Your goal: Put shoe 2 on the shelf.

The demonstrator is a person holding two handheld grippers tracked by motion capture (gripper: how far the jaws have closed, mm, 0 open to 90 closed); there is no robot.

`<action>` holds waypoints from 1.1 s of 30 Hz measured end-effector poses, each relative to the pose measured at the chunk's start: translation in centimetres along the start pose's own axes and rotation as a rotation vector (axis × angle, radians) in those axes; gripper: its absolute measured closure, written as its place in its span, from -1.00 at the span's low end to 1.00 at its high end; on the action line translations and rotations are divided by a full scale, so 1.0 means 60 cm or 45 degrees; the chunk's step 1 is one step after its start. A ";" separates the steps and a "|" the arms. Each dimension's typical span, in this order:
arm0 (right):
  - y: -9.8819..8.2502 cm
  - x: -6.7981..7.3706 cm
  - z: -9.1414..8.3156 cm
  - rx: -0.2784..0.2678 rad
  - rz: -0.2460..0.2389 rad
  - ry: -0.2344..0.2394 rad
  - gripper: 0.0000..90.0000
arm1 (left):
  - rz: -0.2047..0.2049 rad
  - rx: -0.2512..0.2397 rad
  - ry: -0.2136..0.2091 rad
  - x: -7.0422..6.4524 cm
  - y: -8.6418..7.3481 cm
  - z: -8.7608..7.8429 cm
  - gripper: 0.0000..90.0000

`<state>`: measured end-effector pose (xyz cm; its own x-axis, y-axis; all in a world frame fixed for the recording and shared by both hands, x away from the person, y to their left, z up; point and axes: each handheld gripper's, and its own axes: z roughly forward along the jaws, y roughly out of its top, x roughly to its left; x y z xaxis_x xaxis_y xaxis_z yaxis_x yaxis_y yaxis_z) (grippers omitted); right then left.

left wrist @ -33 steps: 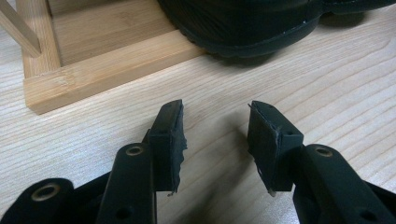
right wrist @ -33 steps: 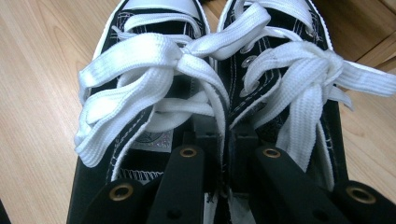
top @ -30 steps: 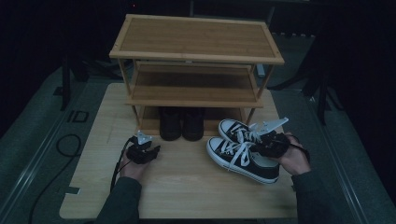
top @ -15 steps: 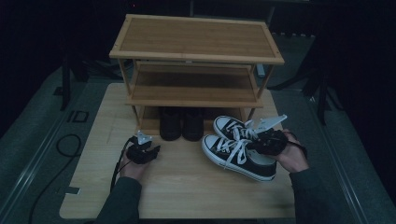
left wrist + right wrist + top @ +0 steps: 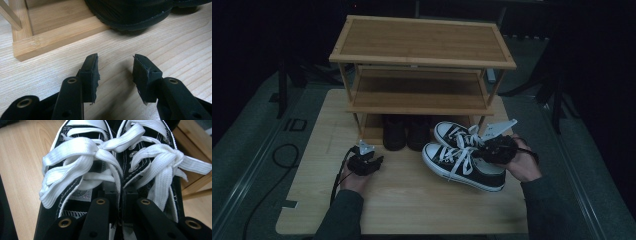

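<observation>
Lifted and carried a little toward the shoe rack (image 5: 422, 60) since a second ago, the pair of black-and-white sneakers (image 5: 462, 160) hangs in the right gripper (image 5: 484, 145) — its fingers (image 5: 110, 202) are pinched together on the inner edges of both shoes. They sit just in front of the rack's right side, toes pointing left, white laces loose. The left gripper (image 5: 371, 161) stays low on the table (image 5: 412, 205) before the rack — fingers (image 5: 91, 72) apart, holding nothing, near the black shoes (image 5: 406, 132).
</observation>
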<state>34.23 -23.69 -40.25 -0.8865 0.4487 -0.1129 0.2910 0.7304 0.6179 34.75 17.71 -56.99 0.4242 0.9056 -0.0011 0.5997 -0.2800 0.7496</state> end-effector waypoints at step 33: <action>0.077 0.036 -0.036 -0.136 -0.131 0.129 0.92 | -0.003 -0.003 0.001 -0.001 0.000 0.000 0.23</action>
<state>32.88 -20.46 -35.97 -0.9430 0.3160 -0.1041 0.1617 0.7088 0.6866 34.74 17.66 -57.00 0.4223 0.9064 -0.0023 0.5989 -0.2771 0.7514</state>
